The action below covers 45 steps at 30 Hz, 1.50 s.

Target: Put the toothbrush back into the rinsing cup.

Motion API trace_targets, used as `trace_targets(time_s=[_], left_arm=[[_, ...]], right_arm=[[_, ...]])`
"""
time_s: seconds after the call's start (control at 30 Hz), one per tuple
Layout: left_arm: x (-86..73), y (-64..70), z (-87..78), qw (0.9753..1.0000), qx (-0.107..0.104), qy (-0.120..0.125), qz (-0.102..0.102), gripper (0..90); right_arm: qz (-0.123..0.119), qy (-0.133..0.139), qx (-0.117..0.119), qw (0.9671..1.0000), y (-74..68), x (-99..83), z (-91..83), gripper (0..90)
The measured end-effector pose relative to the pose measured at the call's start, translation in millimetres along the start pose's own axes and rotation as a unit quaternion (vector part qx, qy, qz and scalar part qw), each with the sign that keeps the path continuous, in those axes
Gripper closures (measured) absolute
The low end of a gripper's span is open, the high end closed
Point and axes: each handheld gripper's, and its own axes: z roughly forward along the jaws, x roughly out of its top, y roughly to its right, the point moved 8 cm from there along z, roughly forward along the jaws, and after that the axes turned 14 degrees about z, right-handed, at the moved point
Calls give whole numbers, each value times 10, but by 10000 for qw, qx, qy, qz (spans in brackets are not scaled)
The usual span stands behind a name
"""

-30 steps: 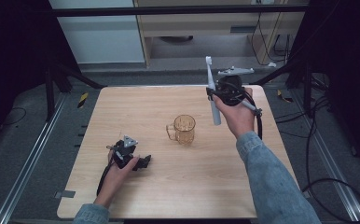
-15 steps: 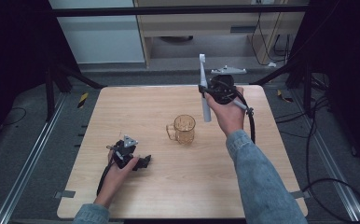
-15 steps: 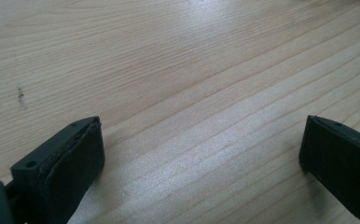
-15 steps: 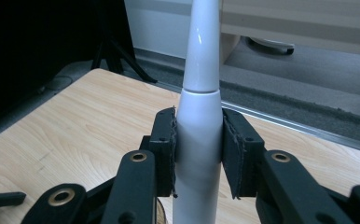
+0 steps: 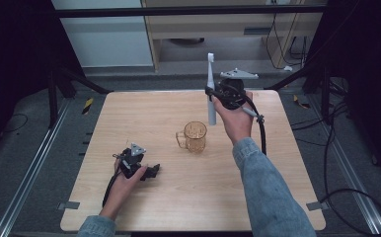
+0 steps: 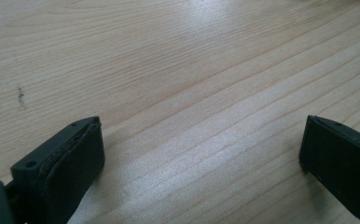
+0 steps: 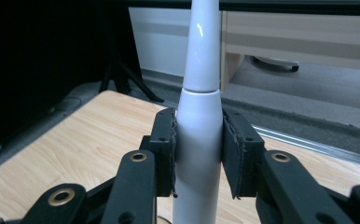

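Note:
A white electric toothbrush [image 5: 210,89] stands upright in the air, head up, with my right gripper [image 5: 213,95] shut on its handle above the table's far middle. In the right gripper view the two black pads clamp the white handle [image 7: 198,154] from both sides. A clear amber cup [image 5: 195,136] with a handle stands on the table just below and left of the toothbrush's lower end. My left gripper [image 5: 151,172] rests on the table at the near left, open; in the left gripper view its fingers [image 6: 61,165] stand wide apart over bare wood.
The wooden table [image 5: 287,163] has metal rails along both sides. A pale cabinet [image 5: 198,29] stands beyond the far edge. Black stand legs [image 5: 62,81] and cables [image 5: 346,187] lie on the floor around the table.
My right gripper has carried the toothbrush leftward toward the cup and turned it from tilted to nearly upright. The left gripper has stayed put.

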Motion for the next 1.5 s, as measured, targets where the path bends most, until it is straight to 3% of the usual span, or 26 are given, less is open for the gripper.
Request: trace_targets(time_s=[0.57,0.87,1.5], left_arm=[[1,3,1,10000,1,8,-24,0],[1,3,1,10000,1,7,-23,0],[-4,0,-3,10000,-12,-23,13,0]], right_arm=[[-141,268,237,9993,-239,-125,152,675],[-201,277,330,9989,-339,-239,163,674],[-209,-49,270,9994,-254,-674,450,674]])
